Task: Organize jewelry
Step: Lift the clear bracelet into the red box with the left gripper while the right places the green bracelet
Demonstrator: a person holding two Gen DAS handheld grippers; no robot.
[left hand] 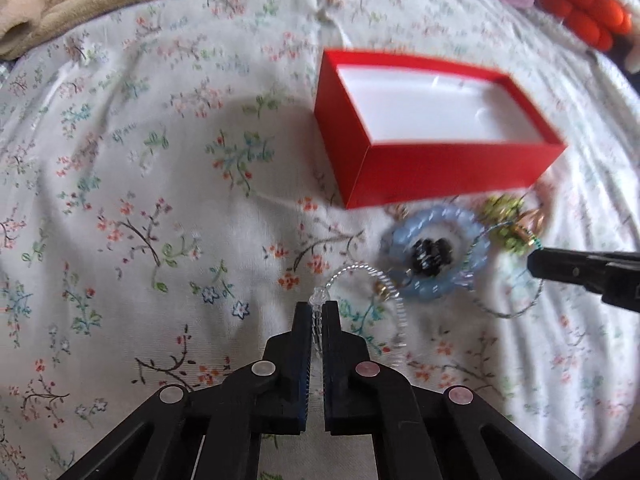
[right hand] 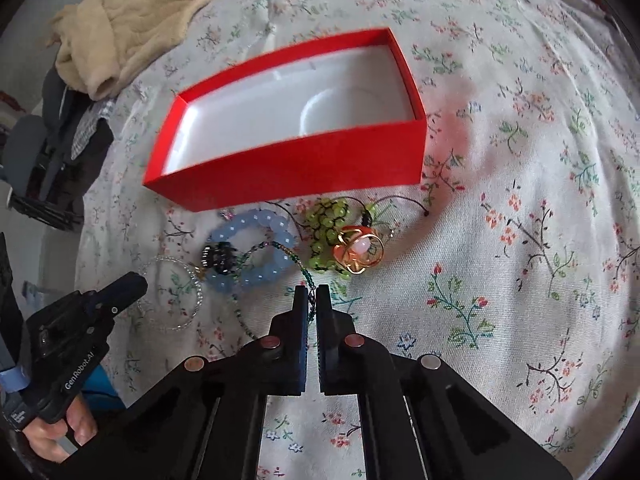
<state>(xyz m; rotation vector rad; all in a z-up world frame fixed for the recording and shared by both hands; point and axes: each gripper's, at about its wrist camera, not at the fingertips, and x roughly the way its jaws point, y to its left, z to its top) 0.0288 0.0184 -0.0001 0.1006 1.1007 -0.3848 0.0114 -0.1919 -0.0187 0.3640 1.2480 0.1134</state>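
An open red box [left hand: 436, 168] with a white inside lies on the flowered bedsheet; it also shows in the right wrist view [right hand: 304, 164]. In front of it lies a pile of jewelry: a blue bead bracelet [right hand: 256, 248], a black bead piece [right hand: 218, 258], a green bead bracelet [right hand: 326, 232] and a gold ring [right hand: 360, 254]. My left gripper [left hand: 317, 308] is shut on a clear bead bracelet [left hand: 394, 300]. My right gripper [right hand: 312, 292] is shut on a thin green bead strand [right hand: 308, 276].
A beige blanket [right hand: 132, 20] lies at the far left of the bed. Orange and purple fabric [left hand: 580, 8] lies at the far right. Dark objects [right hand: 52, 168] stand beyond the bed's left edge.
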